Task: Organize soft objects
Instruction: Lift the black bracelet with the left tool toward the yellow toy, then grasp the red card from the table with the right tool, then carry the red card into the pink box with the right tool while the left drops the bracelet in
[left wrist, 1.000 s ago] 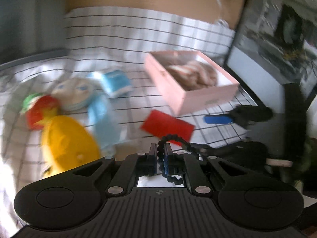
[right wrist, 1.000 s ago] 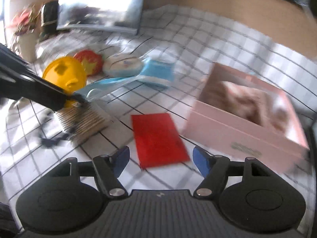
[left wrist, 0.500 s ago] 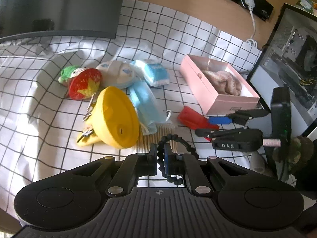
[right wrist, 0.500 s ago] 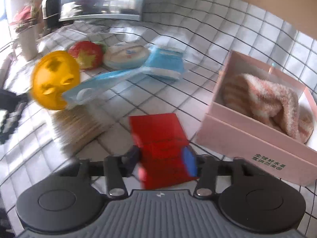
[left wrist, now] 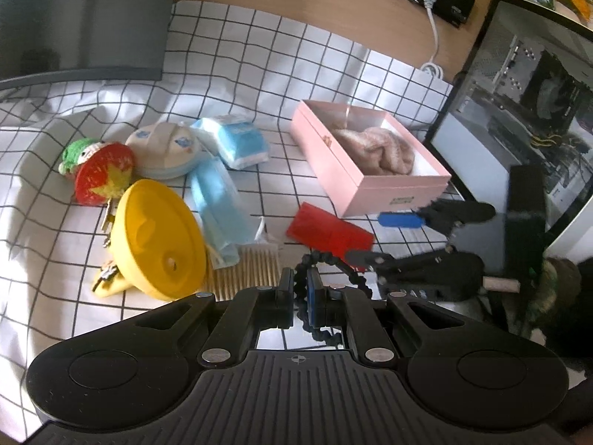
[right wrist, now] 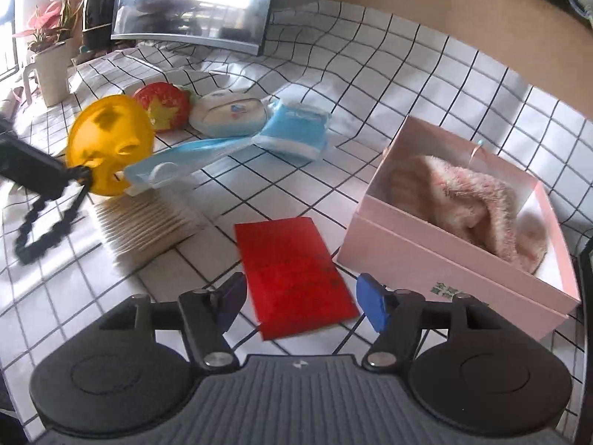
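My left gripper [left wrist: 301, 289] is shut on a black beaded loop [left wrist: 333, 263], which hangs from it low over the checked cloth; the right wrist view shows that loop [right wrist: 40, 230] dangling at the far left. My right gripper [right wrist: 300, 300] hovers over a flat red packet [right wrist: 292, 270]. Its jaws are opening and stand either side of the packet's near end without pressing it. The left wrist view shows the right gripper [left wrist: 365, 237] at the red packet [left wrist: 326, 228]. An open pink box [right wrist: 444, 259] with a fuzzy pink cloth [right wrist: 470, 196] inside sits just right of the packet.
A yellow round toy [left wrist: 155, 237], strawberry plush [left wrist: 103, 174], round pad pack [left wrist: 166, 150], blue tissue pack [left wrist: 241, 141], blue face mask [left wrist: 218, 200] and a bundle of swabs [left wrist: 248, 270] lie left. A monitor [right wrist: 192, 3] stands behind, a computer case [left wrist: 526, 85] at right.
The right jaws narrowed around the red packet half a second ago and have spread wide again; the packet still lies on the cloth. The left gripper keeps the black loop and has shifted slightly.
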